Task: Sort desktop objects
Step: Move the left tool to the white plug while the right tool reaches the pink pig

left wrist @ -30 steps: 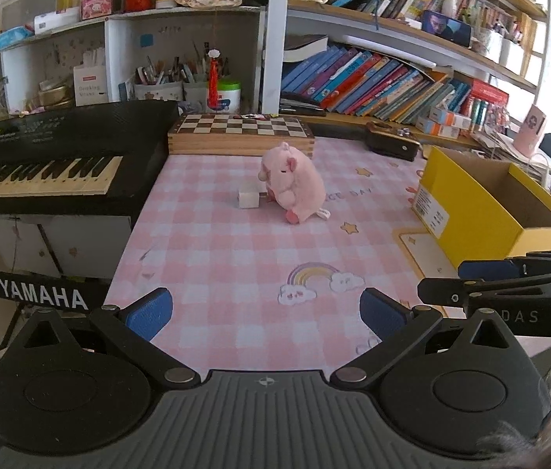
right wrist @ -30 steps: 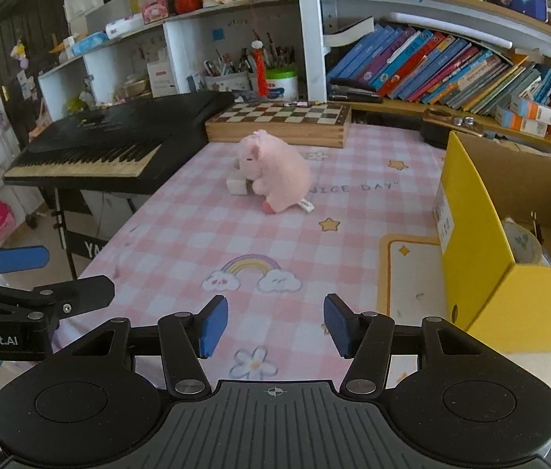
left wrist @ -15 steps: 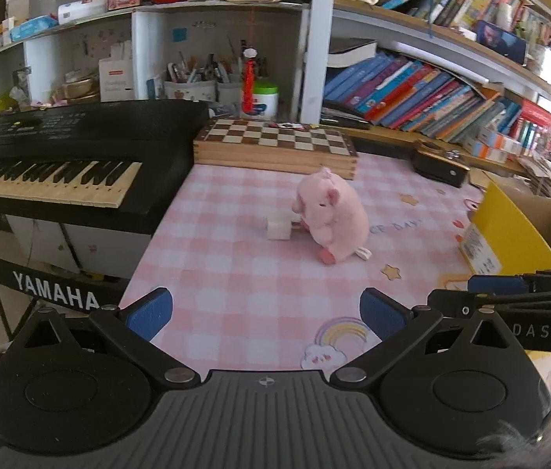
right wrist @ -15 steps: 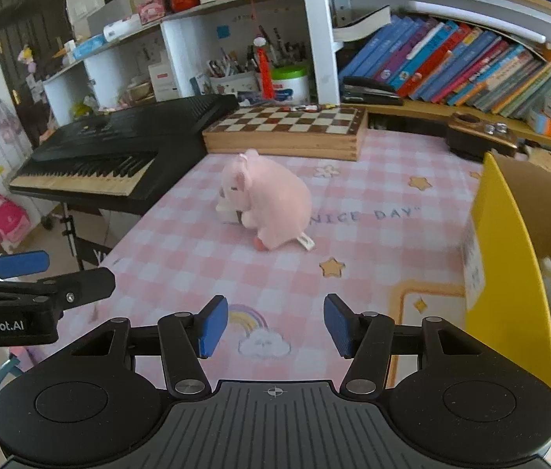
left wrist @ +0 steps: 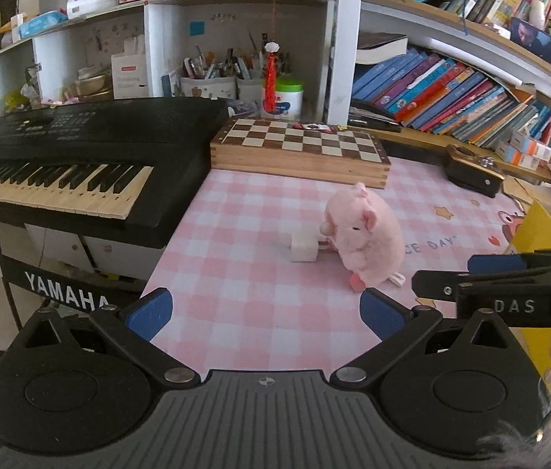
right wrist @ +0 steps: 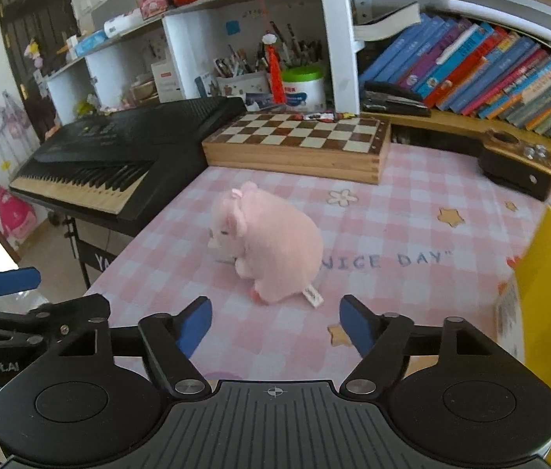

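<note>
A pink plush pig (left wrist: pixel 365 240) (right wrist: pixel 271 244) sits on the pink checked desk mat (left wrist: pixel 244 285) (right wrist: pixel 392 226), its snout against a small white cube (left wrist: pixel 303 247). My left gripper (left wrist: pixel 263 312) hovers short of the pig, open and empty. My right gripper (right wrist: pixel 273 326) is just in front of the pig; its jaws are opening and nothing is between them. From the left wrist view the right gripper (left wrist: pixel 510 277) shows side-on at the right. A yellow cardboard box (left wrist: pixel 541 234) (right wrist: pixel 545 273) stands at the right.
A black Yamaha keyboard (left wrist: pixel 72 164) (right wrist: pixel 127 152) borders the mat on the left. A wooden chessboard box (left wrist: pixel 303 152) (right wrist: pixel 299 144) lies behind the pig, and a dark brown case (right wrist: pixel 517 168) sits at the back right. Shelves of books and pen cups stand behind.
Both grippers have moved toward the pig, which looks larger and nearer. The right gripper's fingers have spread wider apart. The left gripper's spread is unchanged.
</note>
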`<act>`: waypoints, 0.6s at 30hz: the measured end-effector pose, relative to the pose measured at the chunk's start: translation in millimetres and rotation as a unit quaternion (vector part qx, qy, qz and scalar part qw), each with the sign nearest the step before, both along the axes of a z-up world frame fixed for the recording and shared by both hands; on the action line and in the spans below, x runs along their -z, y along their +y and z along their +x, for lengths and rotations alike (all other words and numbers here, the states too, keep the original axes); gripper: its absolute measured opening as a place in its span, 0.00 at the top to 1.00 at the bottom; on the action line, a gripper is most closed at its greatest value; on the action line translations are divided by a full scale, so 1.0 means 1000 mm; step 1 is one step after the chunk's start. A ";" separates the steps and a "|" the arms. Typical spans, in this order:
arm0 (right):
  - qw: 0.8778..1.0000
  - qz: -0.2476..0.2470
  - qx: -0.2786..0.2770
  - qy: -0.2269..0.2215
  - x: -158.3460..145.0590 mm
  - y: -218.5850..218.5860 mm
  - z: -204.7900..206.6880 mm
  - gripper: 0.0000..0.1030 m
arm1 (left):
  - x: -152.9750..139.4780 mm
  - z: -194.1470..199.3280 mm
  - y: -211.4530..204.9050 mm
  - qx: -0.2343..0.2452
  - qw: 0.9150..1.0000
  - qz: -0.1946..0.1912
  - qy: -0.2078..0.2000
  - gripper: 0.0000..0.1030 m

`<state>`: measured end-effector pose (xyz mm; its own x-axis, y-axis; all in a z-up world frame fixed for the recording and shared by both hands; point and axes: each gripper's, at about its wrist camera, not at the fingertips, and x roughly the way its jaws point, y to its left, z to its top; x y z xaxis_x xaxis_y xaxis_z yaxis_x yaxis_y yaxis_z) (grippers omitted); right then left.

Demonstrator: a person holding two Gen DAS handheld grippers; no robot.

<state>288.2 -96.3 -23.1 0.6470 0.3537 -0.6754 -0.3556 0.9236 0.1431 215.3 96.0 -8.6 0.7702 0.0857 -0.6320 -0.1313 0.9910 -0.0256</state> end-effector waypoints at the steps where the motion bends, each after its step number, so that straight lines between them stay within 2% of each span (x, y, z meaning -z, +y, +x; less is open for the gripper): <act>1: 1.000 -0.005 -0.006 0.001 0.001 0.002 0.005 0.19 | 0.000 0.003 0.000 -0.001 1.000 0.000 0.002 0.00; 3: 1.000 -0.017 -0.021 -0.001 0.003 0.008 0.016 0.16 | 0.002 0.009 0.000 -0.003 1.000 0.002 0.005 0.00; 15: 0.992 -0.096 -0.079 0.005 0.036 0.034 0.078 0.14 | 0.011 0.032 0.001 -0.024 0.999 0.007 0.022 0.00; 18: 0.992 -0.086 -0.093 0.005 0.041 0.034 0.086 0.13 | 0.013 0.036 0.000 -0.029 0.999 0.005 0.026 0.00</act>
<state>374.5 -62.2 -64.3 0.5740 0.3451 -0.7426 -0.5219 0.8530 -0.0069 251.2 96.3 -21.4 0.7300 0.1360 -0.6698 -0.1893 0.9819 -0.0069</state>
